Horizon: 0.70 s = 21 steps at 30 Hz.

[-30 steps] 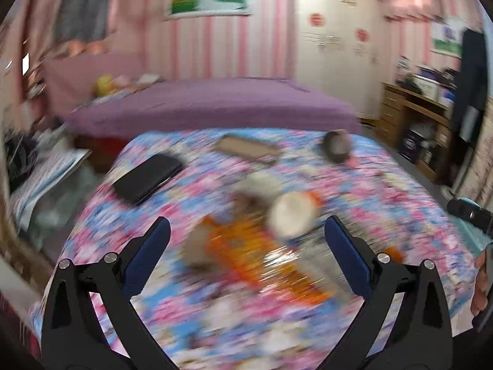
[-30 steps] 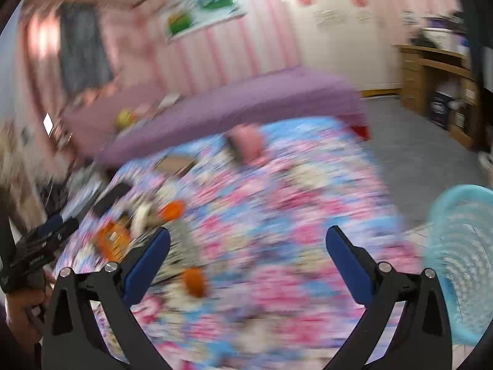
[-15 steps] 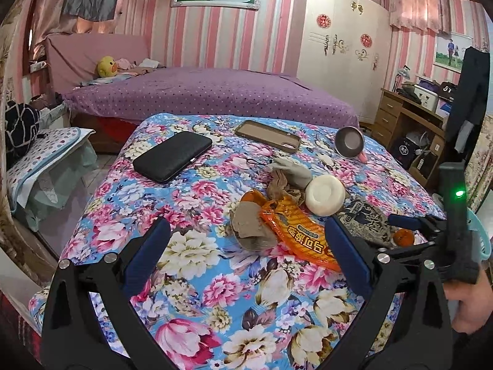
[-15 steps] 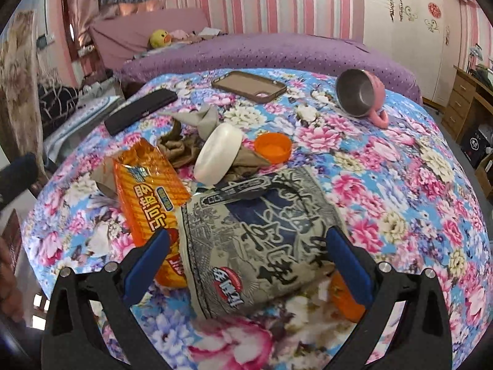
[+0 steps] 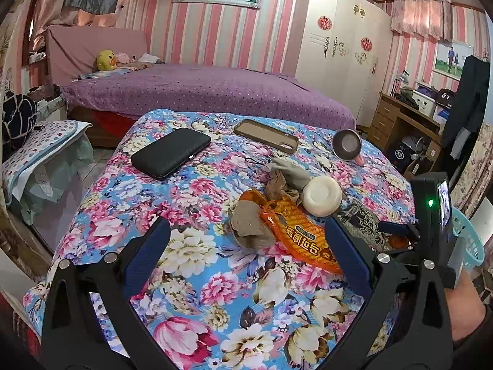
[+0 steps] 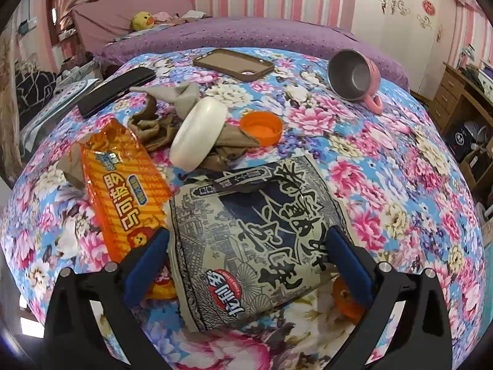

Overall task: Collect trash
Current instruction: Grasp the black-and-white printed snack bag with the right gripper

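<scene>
Trash lies on a floral-clothed table [image 5: 191, 277]. In the right wrist view a grey-and-navy printed snack bag [image 6: 255, 234] sits between the fingers of my open right gripper [image 6: 246, 246], which straddles its near end. To its left is an orange snack wrapper [image 6: 123, 188] [image 5: 302, 240]. Behind them are crumpled brown stockings [image 6: 154, 126] [image 5: 251, 225], a white round lid [image 6: 198, 132] [image 5: 322, 195] and an orange bottle cap [image 6: 262, 128]. Another orange cap [image 6: 346, 300] peeks out by my right finger. My left gripper [image 5: 246, 256] hovers open short of the pile.
A black wallet [image 5: 171, 152], a brown phone case [image 5: 266, 135] and a tipped pink mug [image 6: 354, 75] lie farther back. A turquoise basket [image 5: 466, 240] stands off the table's right edge. A purple bed [image 5: 200, 92] is behind, a wooden desk [image 5: 409, 123] at right.
Both views went from blurred sweeps to steady. My right gripper swung from the basket side onto the printed bag and closed in around it. My left gripper edged nearer the pile.
</scene>
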{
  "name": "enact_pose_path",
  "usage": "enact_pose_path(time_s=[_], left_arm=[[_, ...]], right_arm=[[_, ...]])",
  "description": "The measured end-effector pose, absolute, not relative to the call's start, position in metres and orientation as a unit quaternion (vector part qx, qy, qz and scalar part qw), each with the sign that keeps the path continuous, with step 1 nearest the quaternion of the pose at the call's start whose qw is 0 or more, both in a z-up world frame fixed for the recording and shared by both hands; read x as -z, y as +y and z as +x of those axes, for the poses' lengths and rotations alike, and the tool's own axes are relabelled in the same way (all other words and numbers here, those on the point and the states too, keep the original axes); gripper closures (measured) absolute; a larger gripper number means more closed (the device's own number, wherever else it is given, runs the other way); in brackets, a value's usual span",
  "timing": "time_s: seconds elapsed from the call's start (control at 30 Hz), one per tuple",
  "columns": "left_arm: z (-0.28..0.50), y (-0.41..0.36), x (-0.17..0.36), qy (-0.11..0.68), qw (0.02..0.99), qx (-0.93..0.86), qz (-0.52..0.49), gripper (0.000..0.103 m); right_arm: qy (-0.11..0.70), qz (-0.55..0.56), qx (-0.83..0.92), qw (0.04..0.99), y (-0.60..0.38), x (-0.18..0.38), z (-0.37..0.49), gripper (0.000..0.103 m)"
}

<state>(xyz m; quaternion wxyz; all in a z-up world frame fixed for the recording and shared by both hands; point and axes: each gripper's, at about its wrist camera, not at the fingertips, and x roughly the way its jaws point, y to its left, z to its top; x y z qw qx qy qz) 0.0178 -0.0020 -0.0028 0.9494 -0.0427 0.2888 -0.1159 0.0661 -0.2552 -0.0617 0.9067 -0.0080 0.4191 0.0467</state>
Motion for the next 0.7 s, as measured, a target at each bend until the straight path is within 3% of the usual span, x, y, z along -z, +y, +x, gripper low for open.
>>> enact_pose_path(time_s=[0.07,0.17,0.23,0.27,0.7], left_arm=[[0.019,-0.004,0.005,0.292,0.948,0.117,-0.041,0.006],[0.02,-0.01,0.009,0.301,0.945,0.121,-0.036,0.006],[0.022,-0.017,0.013,0.31,0.942,0.125,-0.031,0.006],[0.023,-0.019,0.015,0.314,0.94,0.129,-0.03,0.006],[0.032,-0.06,0.035,0.358,0.92,0.159,-0.021,0.006]], right_arm=[[0.418,-0.004,-0.046,0.907,-0.258,0.06,0.067,0.033],[0.421,0.001,-0.056,0.905,-0.259,0.061,0.067,0.048],[0.418,0.011,-0.066,0.906,-0.262,0.058,0.066,0.078],[0.415,0.018,-0.072,0.907,-0.264,0.055,0.065,0.086],[0.314,0.038,-0.094,0.944,-0.291,0.007,0.029,0.094]])
